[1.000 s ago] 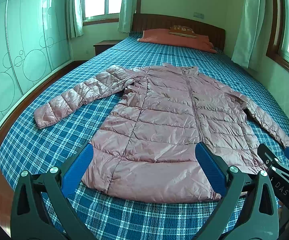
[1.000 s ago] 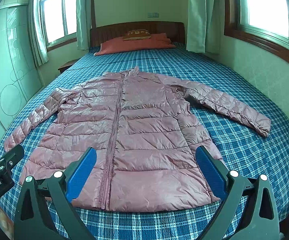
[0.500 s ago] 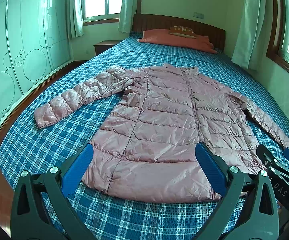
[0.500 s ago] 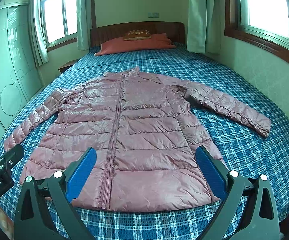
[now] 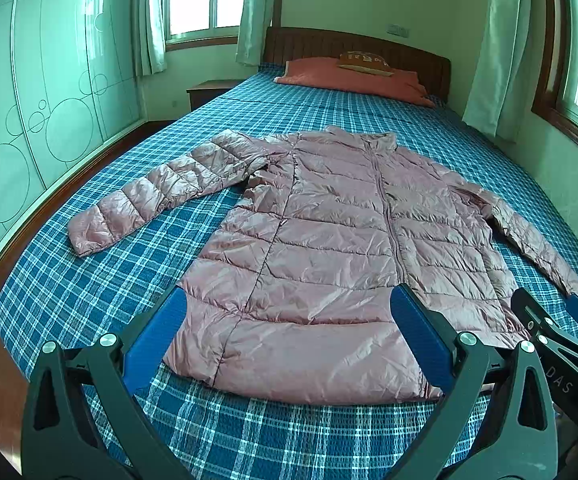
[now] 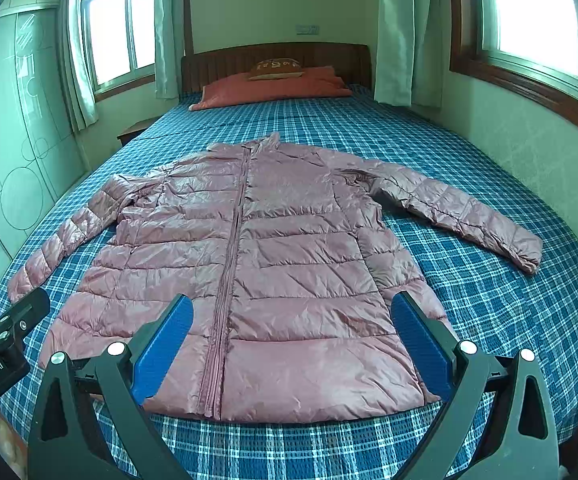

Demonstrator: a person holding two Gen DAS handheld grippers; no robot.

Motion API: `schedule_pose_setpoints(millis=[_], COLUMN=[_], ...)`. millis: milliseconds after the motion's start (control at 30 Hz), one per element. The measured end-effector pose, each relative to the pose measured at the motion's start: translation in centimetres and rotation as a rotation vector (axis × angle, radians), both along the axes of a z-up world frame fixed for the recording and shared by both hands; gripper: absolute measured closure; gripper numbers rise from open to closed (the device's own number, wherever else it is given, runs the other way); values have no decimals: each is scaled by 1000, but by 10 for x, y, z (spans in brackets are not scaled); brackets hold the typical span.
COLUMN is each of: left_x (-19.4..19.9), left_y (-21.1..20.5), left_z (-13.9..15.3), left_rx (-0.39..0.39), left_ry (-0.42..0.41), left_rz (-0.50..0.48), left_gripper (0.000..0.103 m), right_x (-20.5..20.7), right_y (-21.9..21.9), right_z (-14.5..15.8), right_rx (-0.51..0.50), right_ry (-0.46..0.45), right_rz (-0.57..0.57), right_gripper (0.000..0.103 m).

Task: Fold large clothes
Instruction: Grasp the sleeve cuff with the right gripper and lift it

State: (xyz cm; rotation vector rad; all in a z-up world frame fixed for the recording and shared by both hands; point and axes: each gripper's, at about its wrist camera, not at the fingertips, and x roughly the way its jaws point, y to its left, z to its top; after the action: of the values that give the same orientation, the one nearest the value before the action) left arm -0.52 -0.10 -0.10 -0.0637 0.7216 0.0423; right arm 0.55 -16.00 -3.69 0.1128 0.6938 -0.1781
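Observation:
A pink quilted puffer jacket lies flat and zipped on the blue plaid bed, both sleeves spread out sideways, collar toward the headboard. My left gripper hovers open over the hem's left part, blue pads wide apart, nothing between them. My right gripper hovers open above the hem's right part, likewise holding nothing. The right gripper shows at the right edge of the left wrist view; the left gripper shows at the left edge of the right wrist view.
An orange pillow with a small brown cushion lies by the wooden headboard. A wardrobe with circle patterns stands left of the bed, with wooden floor between. A wall with windows runs along the right.

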Motion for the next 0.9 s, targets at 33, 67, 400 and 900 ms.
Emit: schedule_pose_setpoints(millis=[33,67,400,900], left_x=[0,1,33,135], left_y=[0,0,22,96], left_z=[0,-1,-30,-97], left_rx=[1,1,-40,-50], left_ry=[0,0,71,188], left_rz=[1,1,75,348], left_gripper=[2,2,2,2], right_x=[0,0,17,59], right_y=[-1,-1,-30,-242], right_z=[0,0,-25,-84], right_rx=[-1,0,85,417], right_ry=[0,1,50,-25], right_rz=[0,0,-41,-439], right_gripper=[5,5,5,49])
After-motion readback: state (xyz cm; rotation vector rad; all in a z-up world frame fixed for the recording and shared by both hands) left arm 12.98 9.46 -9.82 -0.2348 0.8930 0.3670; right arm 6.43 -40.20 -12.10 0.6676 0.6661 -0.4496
